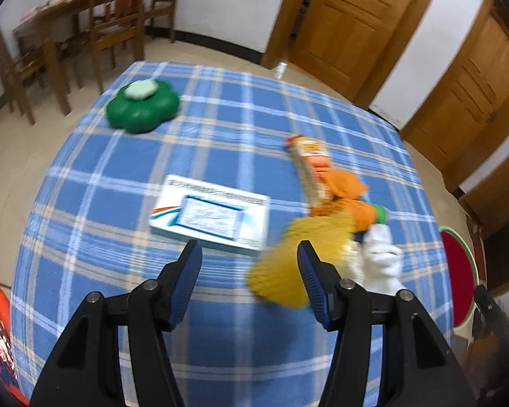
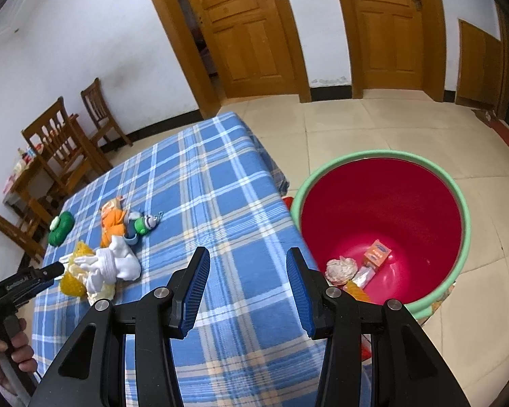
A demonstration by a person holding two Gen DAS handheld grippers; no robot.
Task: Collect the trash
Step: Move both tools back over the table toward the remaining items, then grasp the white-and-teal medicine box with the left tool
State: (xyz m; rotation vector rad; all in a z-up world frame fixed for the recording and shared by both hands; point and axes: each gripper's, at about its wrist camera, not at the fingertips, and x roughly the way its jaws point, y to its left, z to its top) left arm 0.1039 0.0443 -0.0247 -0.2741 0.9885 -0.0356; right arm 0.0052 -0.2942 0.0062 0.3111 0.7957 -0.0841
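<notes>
My left gripper (image 1: 249, 251) hangs open and empty over the blue checked tablecloth (image 1: 220, 118). Just beyond its fingers lies a white printed box (image 1: 213, 213). To the right is a blurred heap: a yellow net (image 1: 288, 261) partly behind the right finger, white cloth (image 1: 380, 257), orange cloth (image 1: 346, 196) and an orange snack wrapper (image 1: 310, 156). My right gripper (image 2: 247, 257) is open with nothing in it, near the table's right edge. Beside it on the floor stands a red bucket (image 2: 373, 153) with a green rim, holding an orange carton (image 2: 376, 254), crumpled paper (image 2: 341, 269) and wrappers.
A green clover-shaped dish (image 1: 142, 105) with a pale bar on it sits at the far left of the table. A small green toy (image 2: 142, 224) lies by the heap. A hand (image 2: 17, 349) holds the left tool. Wooden chairs (image 2: 61, 142) and doors (image 2: 247, 27) stand behind.
</notes>
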